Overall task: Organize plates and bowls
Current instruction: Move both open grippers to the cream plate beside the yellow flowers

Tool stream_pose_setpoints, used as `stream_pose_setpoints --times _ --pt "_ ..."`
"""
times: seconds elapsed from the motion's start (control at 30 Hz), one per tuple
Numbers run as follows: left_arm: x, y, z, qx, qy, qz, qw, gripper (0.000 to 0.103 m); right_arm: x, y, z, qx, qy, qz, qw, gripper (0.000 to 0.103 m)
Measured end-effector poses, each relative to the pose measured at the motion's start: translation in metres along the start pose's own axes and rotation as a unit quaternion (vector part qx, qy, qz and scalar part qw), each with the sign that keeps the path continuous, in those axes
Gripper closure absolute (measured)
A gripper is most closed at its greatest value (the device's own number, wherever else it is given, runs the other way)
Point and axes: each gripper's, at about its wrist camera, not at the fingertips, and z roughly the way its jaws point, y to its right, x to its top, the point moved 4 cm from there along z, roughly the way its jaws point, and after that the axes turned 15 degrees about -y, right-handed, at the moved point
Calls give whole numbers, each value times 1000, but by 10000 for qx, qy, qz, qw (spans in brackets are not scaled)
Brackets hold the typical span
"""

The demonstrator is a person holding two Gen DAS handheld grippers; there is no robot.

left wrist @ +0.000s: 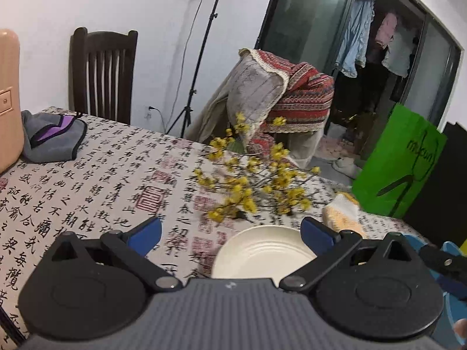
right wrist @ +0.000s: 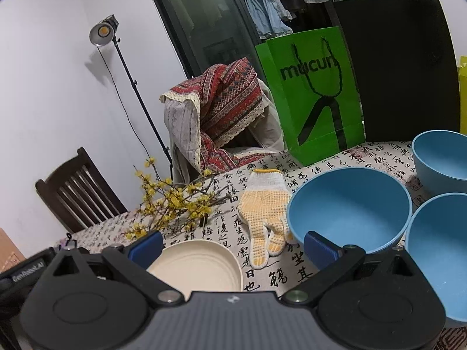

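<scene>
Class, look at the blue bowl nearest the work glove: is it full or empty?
Empty. The blue bowl stands upright beside the work glove, and its bare blue inside shows right down to the bottom.

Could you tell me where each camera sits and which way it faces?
Left wrist: sits on the left claw, open, facing across the table over a cream plate toward a chair.
Right wrist: sits on the right claw, open, facing a glove, three blue bowls and a green bag.
Shared: plate, yellow flowers, glove, bag.
</scene>
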Motion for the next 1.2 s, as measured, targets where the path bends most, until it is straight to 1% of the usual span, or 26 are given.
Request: stream_pose_setpoints --times 0.1,0.17,0.27,0.33,0.37,0.43,0.57,0.63,0.73,0.83,0.93,1.0,1.07,1.2 --pt "0 -4 4 -34 -65 -6 10000 0 0 -2 6 -101 -10 7 9999 0" --pt "-1 -4 6 19 -41 150 9999 0 0 -3 10 -119 -14 42 9999 0" --pt "-7 1 6 220 118 517 9984 0 -2 -8 12 -206 14 6 9998 0" --pt "-9 5 8 313 125 615 9975 0 -4 -11 12 -175 44 -34 9998 0" --pt "-9 5 10 284 99 615 9977 0 -5 -13 13 -163 45 -36 9998 0" --pt "-11 3 13 217 61 532 9983 0 -6 -15 15 -169 29 -34 9998 0" --pt "-14 -4 26 323 -67 373 9988 0 -8 -19 22 -241 -17 -86 9997 1" --pt "-13 -10 31 314 -156 272 9990 0 -9 -21 25 -234 -44 -97 9997 2" --pt "-14 -15 37 372 -244 214 9988 0 -11 -27 29 -207 -103 -170 9996 8" --pt "-15 -18 42 438 -288 141 9985 0 -13 -34 32 -186 -134 -270 9994 9" --pt "-17 -21 44 353 -307 32 9989 0 -14 -39 38 -181 -241 -338 9990 11" --pt "-17 -23 45 268 -304 -64 9992 0 -15 -40 44 -137 -358 -278 9989 11" --pt "-17 -25 46 229 -344 -85 9991 0 -17 -41 49 -139 -449 -272 9985 21" --pt "-19 -23 52 202 -465 -41 9987 0 -21 -44 58 -296 -576 -357 9973 29"
